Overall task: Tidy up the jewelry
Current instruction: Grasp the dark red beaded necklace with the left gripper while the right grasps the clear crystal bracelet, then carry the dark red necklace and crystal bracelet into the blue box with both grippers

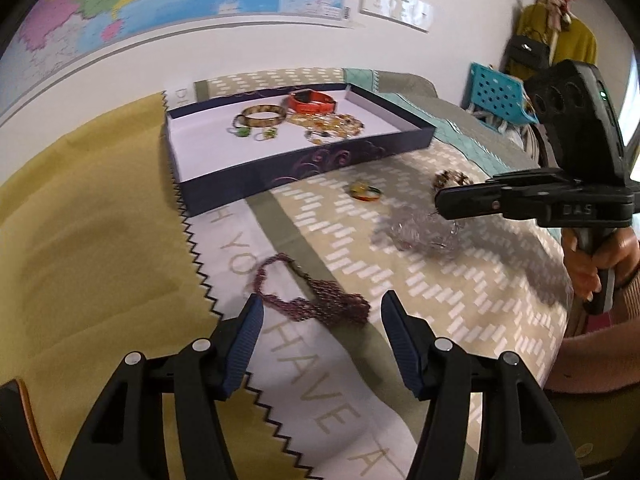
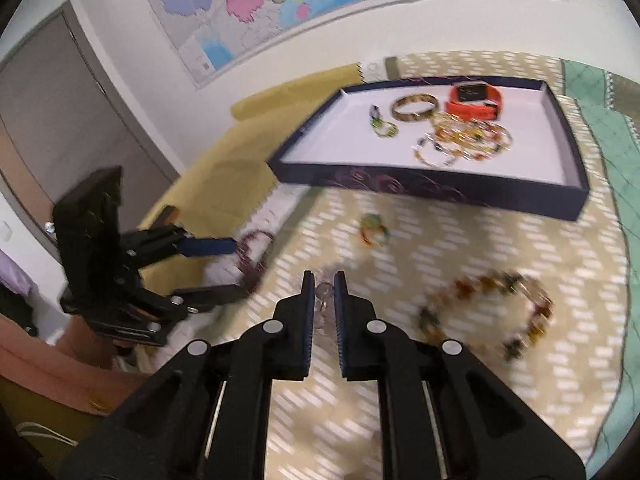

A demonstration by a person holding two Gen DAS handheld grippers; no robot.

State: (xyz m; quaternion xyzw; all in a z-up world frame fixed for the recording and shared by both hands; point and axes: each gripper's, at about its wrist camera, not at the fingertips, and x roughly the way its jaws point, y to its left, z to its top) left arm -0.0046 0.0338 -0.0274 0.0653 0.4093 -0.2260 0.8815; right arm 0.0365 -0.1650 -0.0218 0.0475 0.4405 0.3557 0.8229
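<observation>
A dark blue tray (image 1: 304, 170) (image 2: 436, 190) with a white floor holds a brown bangle (image 1: 264, 115) (image 2: 414, 108), an orange watch (image 1: 312, 101) (image 2: 474, 102) and beaded bracelets (image 2: 468, 140). My left gripper (image 1: 322, 312) is open just short of a purple bead necklace (image 1: 316, 296) (image 2: 252, 258). My right gripper (image 2: 323, 294) (image 1: 444, 200) is shut on a clear crystal bracelet (image 1: 424, 230) (image 2: 322, 292) and holds it just above the bed. A green-orange ring (image 1: 365, 192) (image 2: 374, 230) and an amber bead bracelet (image 2: 492, 316) (image 1: 452, 179) lie loose.
A patterned beige bedspread (image 1: 440, 280) covers the bed, with a yellow cloth (image 1: 100, 240) at its left. A wall map (image 2: 280, 0) hangs behind. A blue basket (image 1: 498, 94) and hanging clothes (image 1: 560, 36) stand at the right. A grey door (image 2: 60, 120) is at the left.
</observation>
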